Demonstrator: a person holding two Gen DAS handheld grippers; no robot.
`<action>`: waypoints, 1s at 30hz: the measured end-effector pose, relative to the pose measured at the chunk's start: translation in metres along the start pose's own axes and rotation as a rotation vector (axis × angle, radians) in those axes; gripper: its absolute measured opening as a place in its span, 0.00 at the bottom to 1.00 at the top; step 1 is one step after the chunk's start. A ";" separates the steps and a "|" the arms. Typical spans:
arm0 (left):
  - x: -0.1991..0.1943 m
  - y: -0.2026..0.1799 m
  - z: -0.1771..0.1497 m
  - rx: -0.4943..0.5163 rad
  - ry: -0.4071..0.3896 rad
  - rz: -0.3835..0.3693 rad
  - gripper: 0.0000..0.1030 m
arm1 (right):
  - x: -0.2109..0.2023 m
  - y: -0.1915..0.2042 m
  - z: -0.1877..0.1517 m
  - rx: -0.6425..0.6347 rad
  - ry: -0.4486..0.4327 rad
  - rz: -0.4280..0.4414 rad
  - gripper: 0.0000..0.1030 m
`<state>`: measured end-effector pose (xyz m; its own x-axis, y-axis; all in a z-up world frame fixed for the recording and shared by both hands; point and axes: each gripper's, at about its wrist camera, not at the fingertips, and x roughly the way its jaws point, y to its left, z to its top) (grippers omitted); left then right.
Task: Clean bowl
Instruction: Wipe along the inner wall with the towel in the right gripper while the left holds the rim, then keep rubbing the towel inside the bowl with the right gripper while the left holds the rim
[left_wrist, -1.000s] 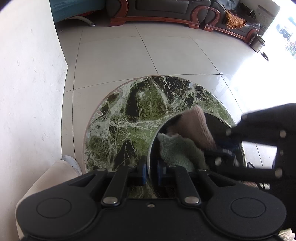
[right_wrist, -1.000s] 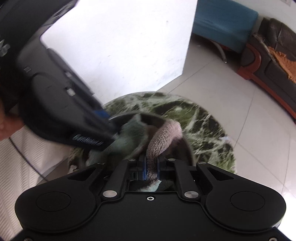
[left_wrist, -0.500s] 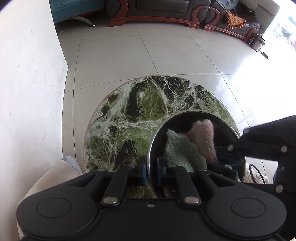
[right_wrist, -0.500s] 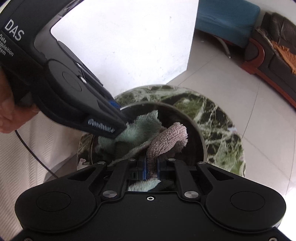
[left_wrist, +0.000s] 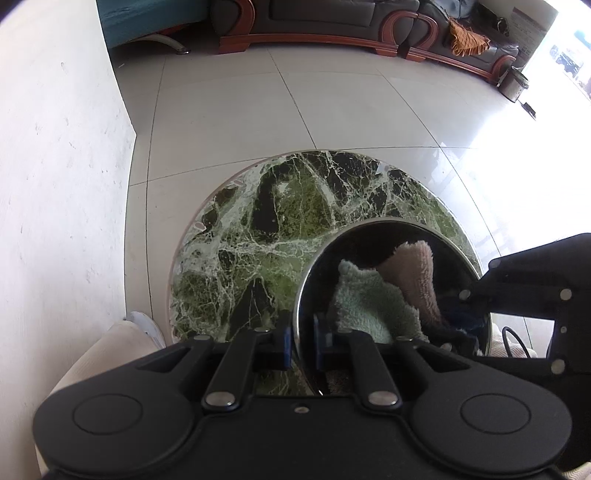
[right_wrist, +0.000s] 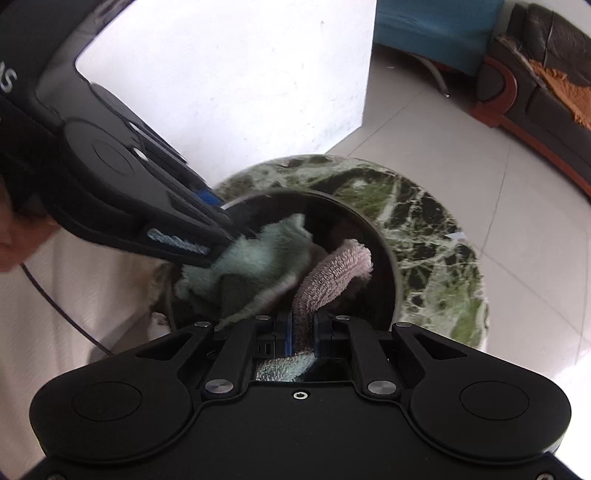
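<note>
Two hand-held grippers clamp down: left (left_wrist: 302, 347) on the shiny steel bowl's (left_wrist: 373, 227) rim, right (right_wrist: 303, 338) on fluffy pink-green cloth (right_wrist: 332, 273).

Interior setting. A white plastered wall (left_wrist: 55, 184) occupies the left side and ends at a corner. The floor (left_wrist: 332, 110) consists of large pale glossy tiles with thin grout lines. Along the far side stands a dark sofa with a red-brown wooden frame (left_wrist: 332, 22), an orange fringed cloth (left_wrist: 467, 37) draped on it, and teal upholstered seating (right_wrist: 432, 29) beside it. Strong daylight (left_wrist: 554, 122) washes out the floor at right, near a small metal bin (left_wrist: 515, 83).
</note>
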<state>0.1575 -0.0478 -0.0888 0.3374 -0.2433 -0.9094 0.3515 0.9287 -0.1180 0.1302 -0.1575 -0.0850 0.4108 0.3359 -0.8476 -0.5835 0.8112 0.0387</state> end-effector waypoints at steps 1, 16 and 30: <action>0.000 -0.001 0.000 -0.001 0.001 0.001 0.11 | 0.000 0.000 0.003 -0.004 -0.010 -0.011 0.10; 0.000 -0.003 -0.003 0.006 0.004 0.009 0.11 | 0.000 0.000 -0.004 0.021 0.011 -0.011 0.10; -0.001 -0.004 -0.007 0.006 -0.006 0.013 0.11 | 0.010 -0.003 0.003 -0.025 0.018 -0.070 0.10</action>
<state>0.1500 -0.0495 -0.0901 0.3468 -0.2330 -0.9085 0.3521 0.9302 -0.1042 0.1381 -0.1546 -0.0920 0.4387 0.2696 -0.8572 -0.5707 0.8204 -0.0341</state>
